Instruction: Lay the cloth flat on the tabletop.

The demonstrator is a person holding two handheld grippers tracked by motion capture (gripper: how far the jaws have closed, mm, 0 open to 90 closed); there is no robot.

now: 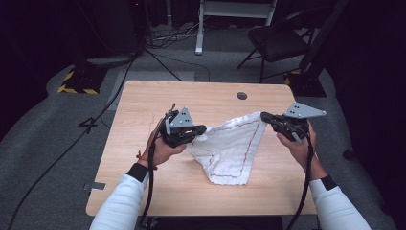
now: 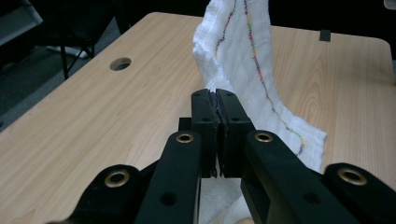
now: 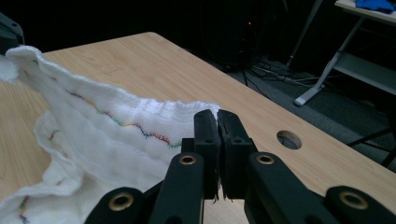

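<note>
Left tongs [image 2: 218, 100]: jaws clenched, a pinch of white cloth [image 1: 232, 148] squeezed between the pads at one top corner. Right tongs [image 3: 218, 122]: same story, jaws clamped on the opposite top corner, a few loose threads sticking out under the pads. Nothing else is touched by either.

Cloth position, relative to the counter [image 1: 143, 158]: upper edge is strung between the two tongs above the counter's middle, sagging slightly in between. The body hangs down in a rough triangle; its lower tip looks to rest on or just graze the wood nearer the person's edge, can't tell which for sure.

Handling judgement: light, thin, fully limp, woven like gauze or a dish towel with a coloured stitch line inside the hem. No stiffness, so it drapes and folds wherever unsupported. Not fragile, not slippery; the weave gives the pads plenty of bite. Best grip points are the hemmed corners, where it's doubled and thickest, which is where both tongs already are. A mid-edge grip would bunch it.

Further out from the counter: round cable hole [image 1: 242, 95] at the far side, grey carpet, a folding chair [image 1: 277, 40] beyond the far right corner, cables on the floor.
</note>
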